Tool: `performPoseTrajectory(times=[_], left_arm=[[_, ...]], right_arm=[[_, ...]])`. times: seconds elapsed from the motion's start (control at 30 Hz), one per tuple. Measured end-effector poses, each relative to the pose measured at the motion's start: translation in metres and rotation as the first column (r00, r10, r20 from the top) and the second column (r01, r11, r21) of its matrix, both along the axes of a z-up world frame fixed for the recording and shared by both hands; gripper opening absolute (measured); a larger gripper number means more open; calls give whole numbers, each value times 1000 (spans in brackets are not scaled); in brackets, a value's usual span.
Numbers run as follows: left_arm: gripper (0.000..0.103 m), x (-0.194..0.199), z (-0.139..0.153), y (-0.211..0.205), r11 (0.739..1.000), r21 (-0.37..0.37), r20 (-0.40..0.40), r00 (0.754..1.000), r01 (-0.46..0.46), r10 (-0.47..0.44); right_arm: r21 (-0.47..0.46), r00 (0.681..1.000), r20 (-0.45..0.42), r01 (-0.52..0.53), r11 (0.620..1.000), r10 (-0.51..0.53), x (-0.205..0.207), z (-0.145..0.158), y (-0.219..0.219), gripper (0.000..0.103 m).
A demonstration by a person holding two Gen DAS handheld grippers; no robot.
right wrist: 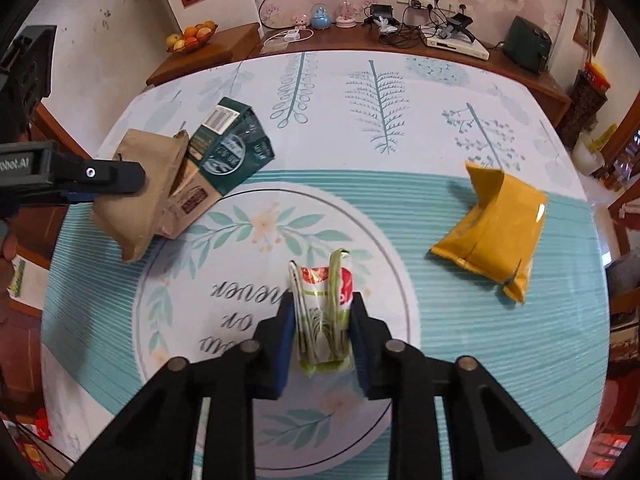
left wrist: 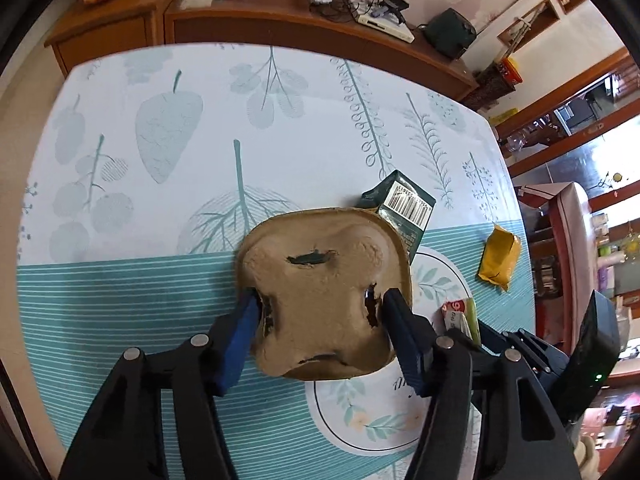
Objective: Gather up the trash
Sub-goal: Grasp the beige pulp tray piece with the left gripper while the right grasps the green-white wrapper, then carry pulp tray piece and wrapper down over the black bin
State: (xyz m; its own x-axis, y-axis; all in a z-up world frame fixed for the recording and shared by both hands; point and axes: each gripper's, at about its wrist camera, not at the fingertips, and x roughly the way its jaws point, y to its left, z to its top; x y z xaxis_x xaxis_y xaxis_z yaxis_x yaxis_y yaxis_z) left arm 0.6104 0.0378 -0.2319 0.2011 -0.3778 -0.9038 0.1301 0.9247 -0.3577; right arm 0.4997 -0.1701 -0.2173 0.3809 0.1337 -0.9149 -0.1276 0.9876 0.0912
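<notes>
Nearest the right wrist camera, the right gripper [right wrist: 322, 320] is clamped on a crumpled white, green and red snack wrapper [right wrist: 324, 312] over the leaf-patterned worktop [right wrist: 460, 360]. Leftward, the left gripper [left wrist: 320, 312] squeezes a brown moulded-pulp tray [left wrist: 324, 296] overlapping a dark green carton [right wrist: 236, 144]. Farther right lies a yellow foil pouch [right wrist: 496, 228]

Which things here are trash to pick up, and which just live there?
Trash: brown pulp tray, green carton, yellow packet, white-and-green wrapper.

Just there: fruit bowl, snow globe, white set-top box, chargers.
</notes>
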Motion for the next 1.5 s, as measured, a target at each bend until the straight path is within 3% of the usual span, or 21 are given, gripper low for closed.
performPoseTrajectory(times=[0.33,0.67,1.0,1.23,1.5], left_arm=[[60,-57,51,-4,998,12,80,995,56,-57],[60,-183,129,-24,988,37,195,968,150,-155],[60,-320,190,-54,993,16,314,942,120,-119],[60,-419,206,-79,998,1,367,928,70,-66],[60,-506,193,-98,999,-11,336,941,50,-44]], right_arm=[[107,999,9,51,993,-53,-58,28,5,19],[201,997,36,67,977,-76,-152,86,-10,18],[266,989,143,-12,964,-28,-269,147,-39,18],[272,982,187,-78,959,27,-354,165,-63,18],[281,985,163,-95,955,50,-423,155,-86,18]])
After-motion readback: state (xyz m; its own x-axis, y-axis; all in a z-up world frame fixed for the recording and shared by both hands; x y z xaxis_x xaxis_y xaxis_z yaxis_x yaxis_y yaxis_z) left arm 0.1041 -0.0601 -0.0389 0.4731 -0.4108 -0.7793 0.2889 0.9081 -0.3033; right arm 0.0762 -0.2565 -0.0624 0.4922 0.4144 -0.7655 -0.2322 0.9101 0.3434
